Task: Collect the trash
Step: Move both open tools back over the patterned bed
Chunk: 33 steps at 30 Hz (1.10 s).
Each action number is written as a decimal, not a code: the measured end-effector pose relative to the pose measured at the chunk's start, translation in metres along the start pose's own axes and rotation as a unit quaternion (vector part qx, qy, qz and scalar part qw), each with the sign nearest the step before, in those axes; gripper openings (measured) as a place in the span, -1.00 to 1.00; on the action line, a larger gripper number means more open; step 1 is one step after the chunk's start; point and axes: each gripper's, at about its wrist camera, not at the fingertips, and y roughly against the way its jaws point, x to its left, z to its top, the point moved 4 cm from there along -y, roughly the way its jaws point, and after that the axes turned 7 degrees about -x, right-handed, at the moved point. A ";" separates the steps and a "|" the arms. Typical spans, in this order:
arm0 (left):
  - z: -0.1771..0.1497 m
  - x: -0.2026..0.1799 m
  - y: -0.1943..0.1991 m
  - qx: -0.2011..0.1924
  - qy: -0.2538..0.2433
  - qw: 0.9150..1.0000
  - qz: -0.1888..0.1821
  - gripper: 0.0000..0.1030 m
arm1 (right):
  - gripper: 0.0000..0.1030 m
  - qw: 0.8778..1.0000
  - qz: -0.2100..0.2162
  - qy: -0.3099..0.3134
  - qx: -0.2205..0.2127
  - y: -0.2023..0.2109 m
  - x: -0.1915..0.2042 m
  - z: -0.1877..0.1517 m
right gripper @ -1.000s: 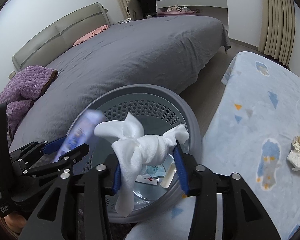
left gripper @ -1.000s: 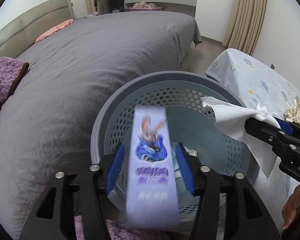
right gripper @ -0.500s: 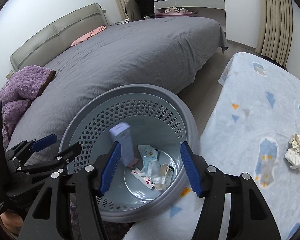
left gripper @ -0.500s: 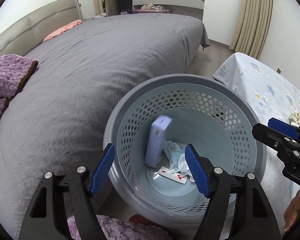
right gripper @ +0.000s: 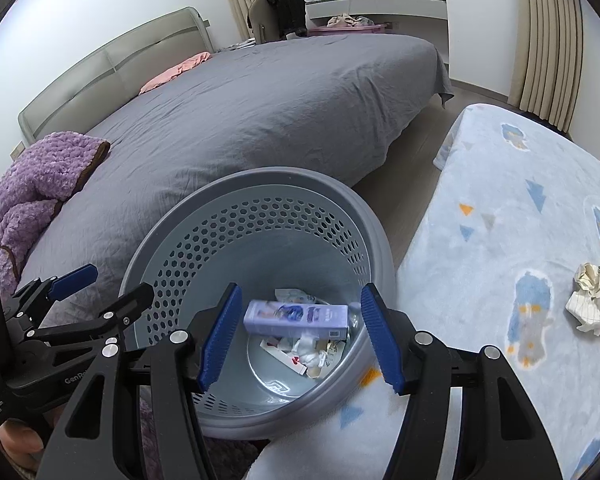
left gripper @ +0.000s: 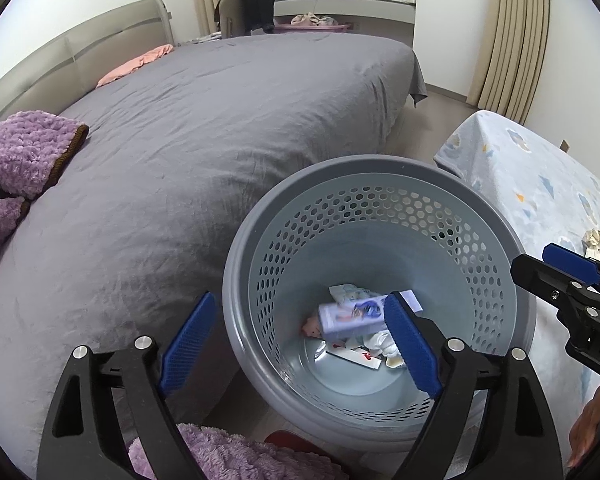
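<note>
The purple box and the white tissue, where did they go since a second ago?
Both were let go. The purple box dropped from the left gripper, whose jaws have just been opening, and lies in the basket. The tissue fell from the right gripper. Basket and crumpled paper stayed put.

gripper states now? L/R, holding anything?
Left gripper: open, empty, jaws just opened wider.
Right gripper: open, empty, above the basket.

The basket [right gripper: 256,184] stands near me, between the bed [right gripper: 260,100] on the left and the mat [right gripper: 520,240] on the right. In it lies a box [right gripper: 296,316] atop scraps [right gripper: 312,354]. Crumpled paper [right gripper: 594,300] lies on the mat, far right. A blanket [right gripper: 40,176] sits on the bed's left.
</note>
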 end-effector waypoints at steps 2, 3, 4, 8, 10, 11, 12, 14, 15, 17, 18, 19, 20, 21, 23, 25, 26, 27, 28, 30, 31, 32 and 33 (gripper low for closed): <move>0.000 0.000 0.001 -0.001 0.001 1.000 0.001 0.66 | 0.18 1.000 -0.001 -0.001 -0.001 0.002 -0.001 0.000; 0.000 0.000 0.002 -0.001 0.001 1.000 0.001 0.67 | 0.19 1.000 -0.001 -0.001 -0.002 0.003 -0.001 0.000; 0.000 0.000 0.004 -0.002 0.002 1.000 0.002 0.67 | 0.19 1.000 -0.001 -0.001 -0.003 0.005 -0.001 0.000; -0.001 -0.001 0.009 -0.006 0.003 1.000 0.006 0.67 | 0.19 1.000 -0.002 -0.002 -0.006 0.009 -0.002 -0.001; -0.001 -0.001 0.011 -0.007 0.004 1.000 0.007 0.68 | 0.19 1.000 -0.002 -0.002 -0.007 0.012 -0.002 -0.001; -0.001 -0.001 0.012 -0.007 0.004 1.000 0.007 0.69 | 0.19 1.000 -0.003 -0.001 -0.008 0.013 -0.002 -0.002; -0.001 -0.002 0.013 -0.008 0.004 1.000 0.008 0.73 | 0.19 1.000 -0.004 -0.001 -0.009 0.014 -0.003 -0.001; 0.000 -0.001 0.016 -0.011 0.005 1.000 0.010 0.75 | 0.20 1.000 -0.005 0.000 -0.010 0.016 -0.002 -0.002; 0.000 -0.001 0.017 -0.012 0.005 1.000 0.011 0.76 | 0.20 1.000 -0.006 0.001 -0.011 0.017 -0.002 -0.002; 0.000 -0.001 0.020 -0.013 0.007 1.000 0.012 0.76 | 0.20 1.000 -0.009 0.003 -0.012 0.019 -0.002 -0.003; 0.000 -0.001 0.021 -0.014 0.007 1.000 0.012 0.77 | 0.20 1.000 -0.011 0.004 -0.012 0.021 -0.001 -0.003; 0.000 -0.001 0.022 -0.015 0.008 1.000 0.013 0.78 | 0.20 1.000 -0.012 0.005 -0.013 0.022 -0.001 -0.004; 0.000 -0.001 0.023 -0.016 0.009 1.000 0.013 0.78 | 0.20 1.000 -0.013 0.007 -0.014 0.024 -0.001 -0.004; 0.001 -0.001 0.025 -0.017 0.010 1.000 0.014 0.79 | 0.20 1.000 -0.014 0.008 -0.015 0.025 -0.001 -0.004; 0.001 -0.001 0.027 -0.019 0.011 1.000 0.014 0.80 | 0.20 1.000 -0.016 0.009 -0.018 0.029 -0.001 -0.005; 0.001 -0.002 0.030 -0.020 0.011 1.000 0.015 0.81 | 0.23 1.000 -0.017 0.007 -0.020 0.033 -0.003 -0.006; 0.001 -0.002 0.032 -0.021 0.011 1.000 0.015 0.81 | 0.24 1.000 -0.017 0.007 -0.021 0.034 -0.004 -0.006; 0.000 -0.003 0.034 -0.022 0.011 1.000 0.015 0.83 | 0.24 1.000 -0.018 0.006 -0.021 0.035 -0.005 -0.006; 0.001 -0.004 0.035 -0.023 0.010 1.000 0.016 0.84 | 0.24 1.000 -0.018 0.005 -0.022 0.038 -0.006 -0.007; 0.001 -0.006 0.039 -0.025 0.008 1.000 0.016 0.86 | 0.24 1.000 -0.020 0.004 -0.023 0.042 -0.009 -0.008; 0.000 -0.007 0.040 -0.026 0.008 1.000 0.016 0.86 | 0.24 1.000 -0.021 0.003 -0.023 0.044 -0.010 -0.009; 0.000 -0.009 0.042 -0.026 0.007 1.000 0.015 0.86 | 0.24 0.999 -0.022 0.002 -0.024 0.047 -0.012 -0.010; 0.000 -0.010 0.043 -0.027 0.007 1.000 0.014 0.86 | 0.24 0.999 -0.023 0.001 -0.025 0.049 -0.013 -0.011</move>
